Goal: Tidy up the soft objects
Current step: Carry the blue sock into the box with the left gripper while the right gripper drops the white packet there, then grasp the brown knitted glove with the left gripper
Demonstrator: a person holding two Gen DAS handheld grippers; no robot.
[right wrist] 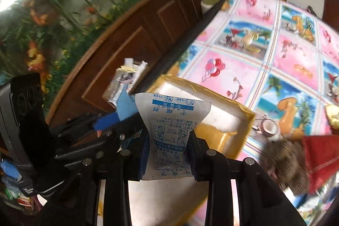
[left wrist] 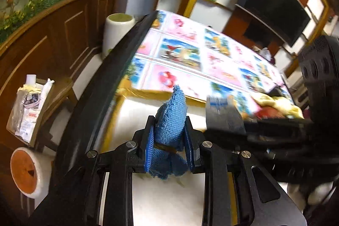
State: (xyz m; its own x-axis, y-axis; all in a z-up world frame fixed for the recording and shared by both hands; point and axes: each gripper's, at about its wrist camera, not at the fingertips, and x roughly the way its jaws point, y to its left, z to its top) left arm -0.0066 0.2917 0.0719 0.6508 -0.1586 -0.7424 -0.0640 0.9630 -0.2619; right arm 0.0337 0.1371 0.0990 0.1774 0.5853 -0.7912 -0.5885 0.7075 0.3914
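**A:** Where are the soft things right now?

**B:** Each is already held. The left tongs (left wrist: 169,141) are clamped on a folded blue cloth (left wrist: 171,120), which stands upright out of them. The right tongs (right wrist: 169,149) pinch a white printed sachet (right wrist: 171,128), its long axis running forward along the fingers.

**A:** And where would they go?

**B:** I'd guess the open yellow-rimmed box (right wrist: 247,118) on the worktop (right wrist: 275,60) with its cartoon cover. It lies directly ahead of and below both pairs, so the move is forward and down.

**A:** Which hand is nearer?

**B:** Hard to tell; they hover side by side, close together, above the box's near edge, tilted slightly downward.
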